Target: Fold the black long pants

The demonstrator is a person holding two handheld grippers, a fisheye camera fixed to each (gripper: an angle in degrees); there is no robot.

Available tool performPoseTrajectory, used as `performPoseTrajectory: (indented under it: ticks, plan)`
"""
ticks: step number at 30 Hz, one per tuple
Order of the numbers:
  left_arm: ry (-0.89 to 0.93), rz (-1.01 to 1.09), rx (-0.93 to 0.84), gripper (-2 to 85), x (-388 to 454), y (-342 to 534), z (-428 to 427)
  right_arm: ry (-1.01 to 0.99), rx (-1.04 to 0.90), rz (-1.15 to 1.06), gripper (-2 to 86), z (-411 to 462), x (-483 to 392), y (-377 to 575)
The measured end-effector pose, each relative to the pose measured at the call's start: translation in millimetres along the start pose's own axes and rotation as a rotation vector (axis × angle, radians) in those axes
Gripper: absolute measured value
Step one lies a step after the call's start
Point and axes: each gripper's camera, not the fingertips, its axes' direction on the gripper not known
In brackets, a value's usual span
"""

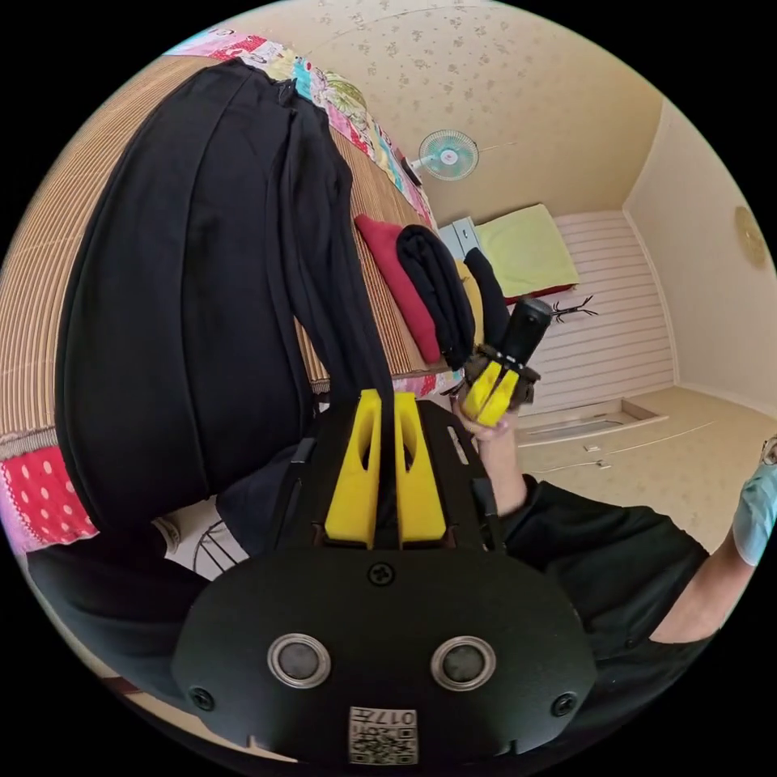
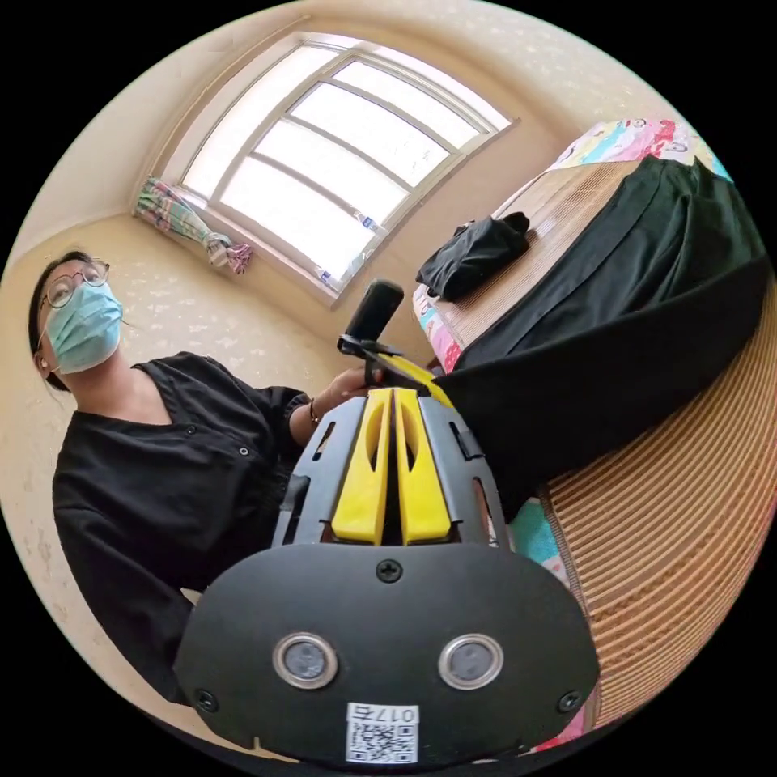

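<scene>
Pants (image 1: 186, 307), black, are lying across the bamboo mat (image 1: 48, 267), one edge hanging off it into the left gripper (image 1: 387, 405), fingers clamping that fabric. Right gripper (image 2: 392, 398) is hovering beside the mat's edge, fingers together.

I've got the bed (image 1: 48, 267) under a woven bamboo mat (image 1: 380, 210), black long pants (image 1: 186, 307) spread across it. Toward two o'clock in the left gripper view, folded clothes (image 1: 421, 291) sit stacked; in the right gripper view, a crumpled dark garment (image 2: 473, 255) sits at eleven o'clock of the pants.
</scene>
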Motion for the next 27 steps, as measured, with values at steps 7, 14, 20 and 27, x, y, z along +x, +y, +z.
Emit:
performPoseTrajectory:
  ticks: [7, 14, 20, 27]
  plan:
    - [0.052, -0.034, 0.066, 0.5, -3, 19, -9, 0.674, 0.32, 0.513, 9.7, -127, 124, -112]
    - [0.063, -0.053, 0.08, 0.4, 1, 23, -10, 0.825, 0.389, 0.763, 9.9, -128, 255, -175]
    - [0.029, -0.017, 0.094, -0.3, 9, 26, -25, 1.184, 0.317, 0.621, 3.6, -76, 230, -254]
    - [0.028, -0.037, 0.133, -0.5, 21, 68, -57, 1.502, 0.238, 0.057, 2.6, 79, 118, -375]
